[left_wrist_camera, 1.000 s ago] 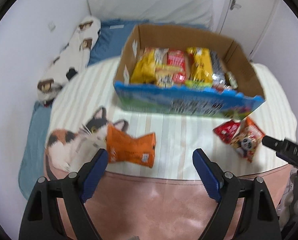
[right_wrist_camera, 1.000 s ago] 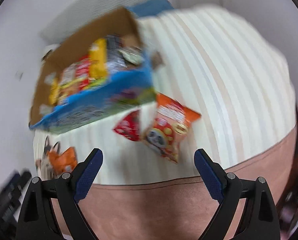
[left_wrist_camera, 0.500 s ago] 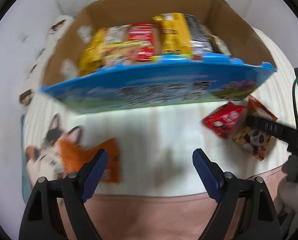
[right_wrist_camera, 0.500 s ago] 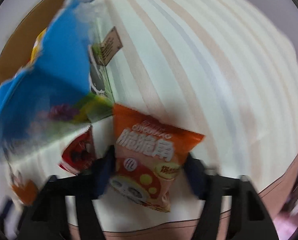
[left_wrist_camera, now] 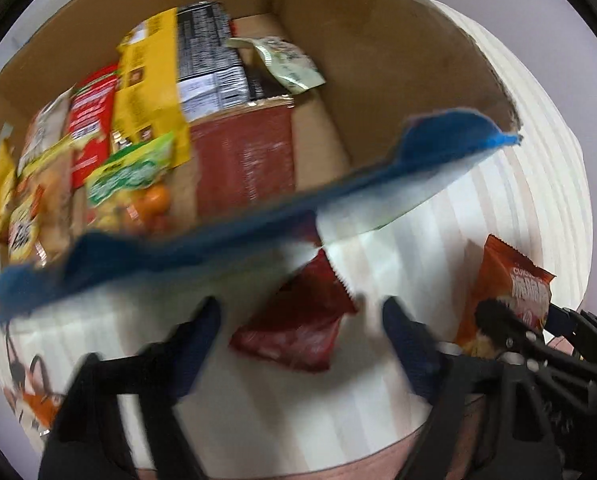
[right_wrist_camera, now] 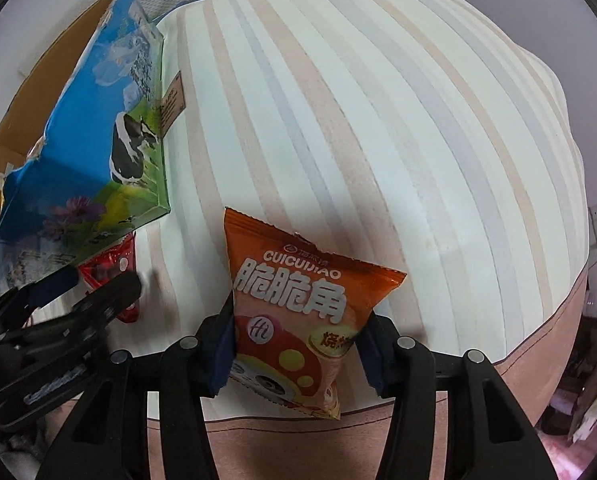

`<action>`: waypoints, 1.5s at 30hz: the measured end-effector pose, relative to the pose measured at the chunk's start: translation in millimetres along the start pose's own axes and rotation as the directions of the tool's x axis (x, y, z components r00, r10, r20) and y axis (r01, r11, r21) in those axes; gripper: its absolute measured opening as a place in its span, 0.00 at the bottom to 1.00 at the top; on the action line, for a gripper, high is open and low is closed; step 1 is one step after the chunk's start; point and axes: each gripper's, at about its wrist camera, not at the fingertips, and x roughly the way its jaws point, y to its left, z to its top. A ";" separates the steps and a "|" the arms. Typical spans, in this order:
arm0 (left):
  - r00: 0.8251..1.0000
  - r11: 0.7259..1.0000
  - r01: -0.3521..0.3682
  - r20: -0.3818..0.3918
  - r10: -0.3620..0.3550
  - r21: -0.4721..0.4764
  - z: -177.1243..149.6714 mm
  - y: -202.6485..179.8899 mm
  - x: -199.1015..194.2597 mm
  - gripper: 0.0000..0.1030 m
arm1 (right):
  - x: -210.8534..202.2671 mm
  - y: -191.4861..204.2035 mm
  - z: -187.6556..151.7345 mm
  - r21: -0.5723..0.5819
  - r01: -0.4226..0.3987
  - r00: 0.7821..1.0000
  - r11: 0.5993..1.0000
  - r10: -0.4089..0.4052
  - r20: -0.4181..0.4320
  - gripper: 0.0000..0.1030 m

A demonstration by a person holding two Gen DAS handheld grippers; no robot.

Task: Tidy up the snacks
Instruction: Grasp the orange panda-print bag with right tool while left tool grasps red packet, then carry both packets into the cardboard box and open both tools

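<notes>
An orange chip bag lies on the striped bed, and my right gripper has its jaws closed in on both sides of it. The bag also shows in the left wrist view. My left gripper is open, its fingers on either side of a dark red snack packet lying by the box's front wall; the view is blurred. The packet shows partly in the right wrist view. The open cardboard box with blue printed sides holds several snack packs.
The box's blue side stands just left of the orange bag. The striped cover stretches to the right; a pink edge runs along the near side. Another orange packet lies at far left on a cat print.
Both grippers moved forward and down toward the packets by the box. My right gripper narrowed from wide open onto the orange bag. My left gripper moved right, to the red packet.
</notes>
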 end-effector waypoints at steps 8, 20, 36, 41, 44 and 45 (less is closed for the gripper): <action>0.999 0.999 0.009 -0.032 -0.011 -0.039 -44.9 18.7 -4.0 0.37 | 6.6 7.5 -5.8 -0.065 -0.011 1.000 0.998 0.010 -0.022 0.53; 0.993 0.981 -0.026 -0.115 0.004 -0.192 -149.3 68.5 -11.1 0.37 | 27.6 55.5 -93.1 -0.233 -0.118 0.981 0.965 0.077 -0.181 0.53; 0.997 0.973 -0.004 -0.081 -0.015 -0.230 -175.3 63.7 -21.2 0.34 | 29.4 102.1 -137.1 -0.328 -0.021 0.997 0.944 -0.005 -0.078 0.49; 0.999 0.968 0.054 0.007 -0.054 -0.244 -167.6 70.3 -71.5 0.34 | -19.0 106.4 -124.4 -0.298 -0.118 0.993 0.947 0.112 -0.036 0.49; 0.992 0.962 0.111 0.086 -0.093 -0.249 -152.7 75.3 -114.9 0.34 | -59.4 111.1 -105.8 -0.292 -0.194 0.979 0.936 0.205 0.005 0.49; 0.988 0.962 0.127 0.116 -0.101 -0.244 -143.7 77.5 -132.8 0.34 | -71.3 114.8 -97.9 -0.295 -0.209 0.975 0.933 0.224 0.017 0.49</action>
